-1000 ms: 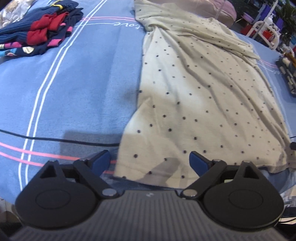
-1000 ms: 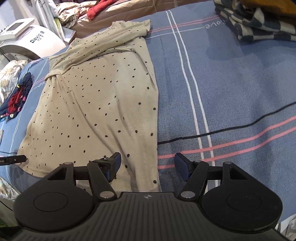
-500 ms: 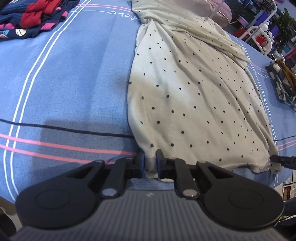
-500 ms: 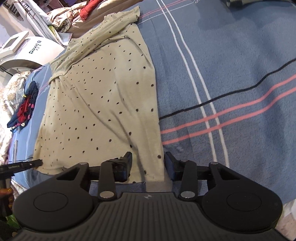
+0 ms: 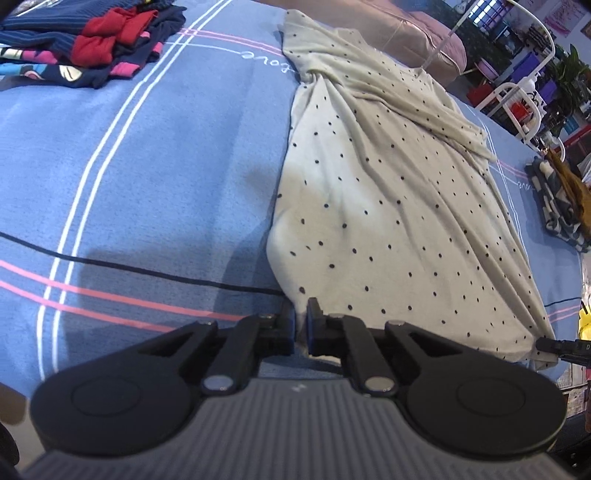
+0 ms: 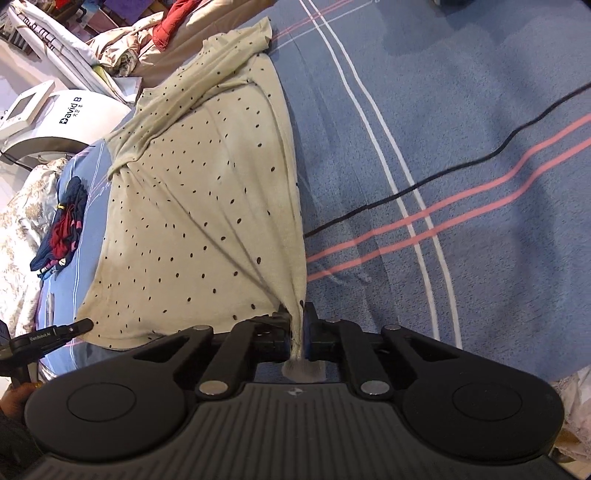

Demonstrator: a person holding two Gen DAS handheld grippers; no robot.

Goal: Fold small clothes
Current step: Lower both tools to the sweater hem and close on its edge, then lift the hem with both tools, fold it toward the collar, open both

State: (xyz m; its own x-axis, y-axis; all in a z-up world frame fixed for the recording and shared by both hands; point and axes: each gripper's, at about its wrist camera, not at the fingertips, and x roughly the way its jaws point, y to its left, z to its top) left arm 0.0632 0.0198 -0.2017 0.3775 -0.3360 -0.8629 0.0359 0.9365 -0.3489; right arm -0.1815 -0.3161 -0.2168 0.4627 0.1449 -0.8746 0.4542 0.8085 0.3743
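A beige garment with small dark dots [image 5: 388, 206] lies lengthwise on a blue bedspread [image 5: 147, 177], its sleeves folded across the far end. My left gripper [image 5: 302, 325] is shut on the near left corner of its hem. My right gripper [image 6: 297, 332] is shut on the near right corner of the garment [image 6: 199, 206], and the cloth is pulled taut into creases fanning from that corner. The right gripper's tip shows at the right edge of the left wrist view [image 5: 554, 347]; the left one shows in the right wrist view [image 6: 59, 332].
A pile of navy and red clothes [image 5: 92, 44] lies far left on the bed. A checked folded item [image 5: 557, 206] lies at the right. A white machine [image 6: 55, 122] and heaped bedding [image 6: 140, 40] stand beyond the bed. A pink cushion [image 5: 413, 33] is at the head.
Both grippers went from open over the hem to shut on its corners. The right one closed last, and the hem is now lifted and pulled taut.
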